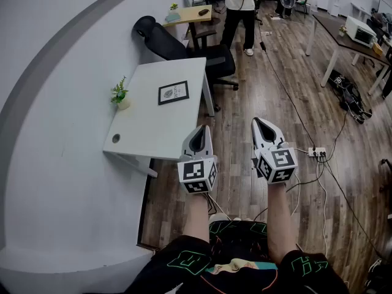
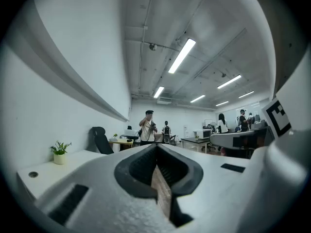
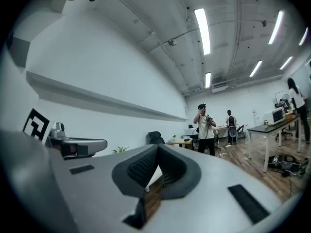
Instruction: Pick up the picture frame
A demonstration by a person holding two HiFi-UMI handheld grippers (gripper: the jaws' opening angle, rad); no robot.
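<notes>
Head view alone gives me the picture frame (image 1: 173,92): a flat rectangle with a black border and a white mat. It lies face up on the far half of the white desk (image 1: 147,133), right of centre and well apart from both tools. A small potted plant (image 1: 120,94) stands by the desk's wall-side edge.

The left hand-held gripper (image 1: 201,129) hangs at the desk's near right corner. The right hand-held gripper (image 1: 260,122) hangs beside it over the wood-plank floor (image 1: 245,97).

Only the two gripper views show me the jaws closely. On each, the dark ribbed pads are pressed together with nothing between them. Those views also show long ceiling strip lights (image 2: 181,55), which the head view misses.

The desk top is smooth and matte, with rounded corners. A wall closes off its left side, and a black office chair (image 1: 190,51) sits at its far end. Its right edge opens onto bare floor, with cables and a power strip (image 1: 316,152) lying further right.
</notes>
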